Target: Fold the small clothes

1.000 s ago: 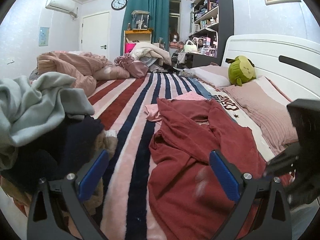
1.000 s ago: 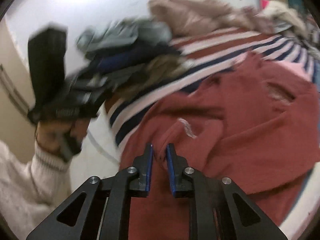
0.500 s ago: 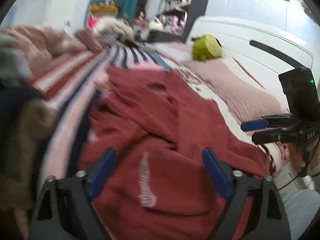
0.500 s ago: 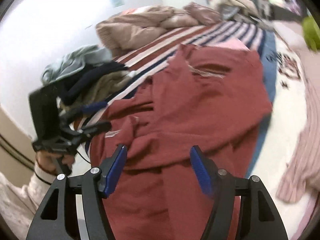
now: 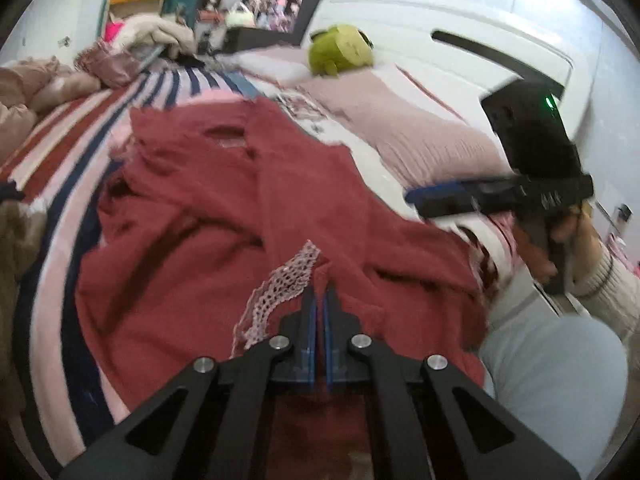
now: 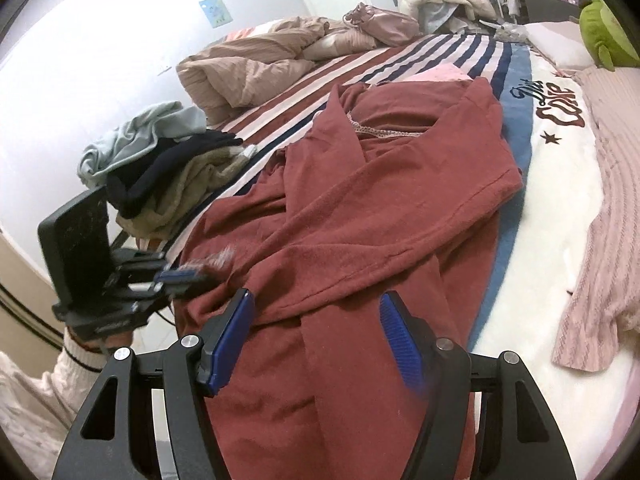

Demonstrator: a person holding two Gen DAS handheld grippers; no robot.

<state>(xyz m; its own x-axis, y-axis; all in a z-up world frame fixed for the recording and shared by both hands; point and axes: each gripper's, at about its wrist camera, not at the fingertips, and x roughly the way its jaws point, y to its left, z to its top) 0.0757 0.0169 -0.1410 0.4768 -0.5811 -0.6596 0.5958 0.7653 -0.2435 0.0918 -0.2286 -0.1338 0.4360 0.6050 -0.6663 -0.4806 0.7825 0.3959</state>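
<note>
Lying rumpled on the striped blanket (image 6: 400, 60), the red garment (image 6: 360, 220) is pinched beside its lace trim (image 5: 286, 280) by the shut left gripper (image 5: 319, 304); the right gripper (image 6: 316, 320), half-open and empty, hovers over it. A thin pinch may slip, or drag the layers crooked.

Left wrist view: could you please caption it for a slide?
Left gripper shut on the red garment beside its lace trim, on the striped blanket.

A big top (image 6: 360, 220) lay spread on the bed (image 6: 552, 184). A pile of clothes (image 6: 168, 176) sat just to its left. A bunched blanket (image 6: 256, 64) lay behind the pile. A pillow (image 5: 420, 136) lay to the right, with a plush toy (image 5: 340, 50) behind it.
</note>
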